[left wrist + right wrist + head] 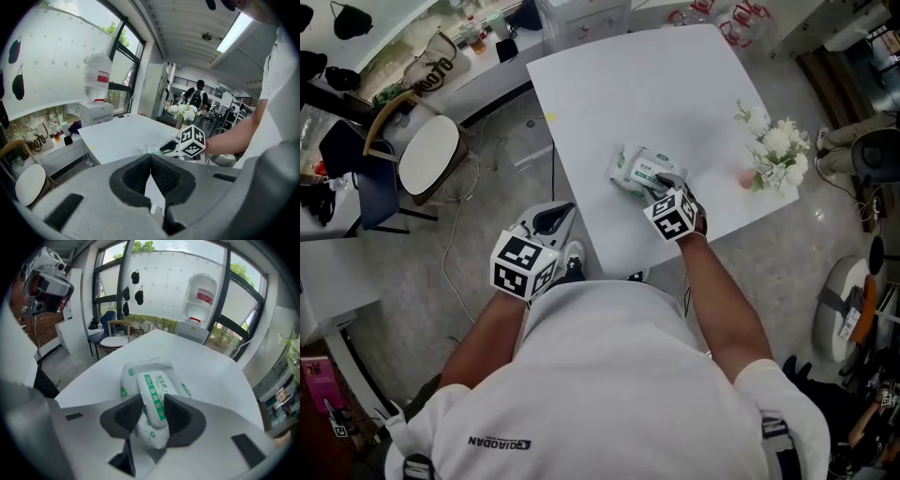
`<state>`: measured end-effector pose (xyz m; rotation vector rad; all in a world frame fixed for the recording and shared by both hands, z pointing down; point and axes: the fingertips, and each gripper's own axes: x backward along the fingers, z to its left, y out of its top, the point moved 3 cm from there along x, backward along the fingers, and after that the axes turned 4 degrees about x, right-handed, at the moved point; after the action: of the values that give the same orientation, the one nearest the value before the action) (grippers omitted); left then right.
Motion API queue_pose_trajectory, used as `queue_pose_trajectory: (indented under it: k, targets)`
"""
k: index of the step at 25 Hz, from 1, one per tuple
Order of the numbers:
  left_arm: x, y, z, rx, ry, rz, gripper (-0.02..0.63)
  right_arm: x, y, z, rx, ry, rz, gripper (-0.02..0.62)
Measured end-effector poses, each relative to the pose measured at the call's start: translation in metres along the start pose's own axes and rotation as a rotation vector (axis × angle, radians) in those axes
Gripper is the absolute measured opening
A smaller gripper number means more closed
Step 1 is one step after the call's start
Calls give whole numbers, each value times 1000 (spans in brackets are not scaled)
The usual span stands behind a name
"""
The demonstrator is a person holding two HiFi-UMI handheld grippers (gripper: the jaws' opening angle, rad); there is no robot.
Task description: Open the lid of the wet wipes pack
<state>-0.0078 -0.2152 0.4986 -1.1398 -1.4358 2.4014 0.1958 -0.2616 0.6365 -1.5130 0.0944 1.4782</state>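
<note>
The wet wipes pack (127, 380) lies flat on the white bench (628, 84), near its front edge, with its green-printed lid (157, 394) facing up and lying flush. Your right tongs (151, 404) stand wide apart astride the pack's near end, one pad on each side of the lid. Whether the pads actually touch the lid's edges cannot be told. Your right forearm (722, 300) reaches out from your body over the bench edge, and the tongs tip steeply down onto the pack.

In the head view the marker cube (672, 214) covers much of the right tongs, and they in turn hide the pack's near end. In the right gripper view that end drops out of sight behind the tongs' grey body.

Your left tongs (150, 157) are together at the tips with nothing between them. You hold them close to your body off the bench's near left corner, over the floor and angled gently down, well apart from the pack. Your shirt cuts off both upper arms.

A bunch of white flowers (776, 150) stands by the bench's right edge.
</note>
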Motion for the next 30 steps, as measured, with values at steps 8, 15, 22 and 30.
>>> queue_pose_trajectory:
  k: [8, 15, 22, 30]
  targets:
    - [-4, 4, -5, -2, -12, -3, 0, 9, 2, -4, -168, 80, -47, 114]
    - [-9, 8, -8, -7, -25, -5, 0, 16, 4, -19, -319, 117, -99, 92]
    - [-11, 11, -8, -9, -27, -11, 0, 27, 16, -47, -231, -8, -122, 60]
    - [-6, 7, -3, 2, -9, -7, 0, 15, 29, -79, -86, -124, -90, 46]
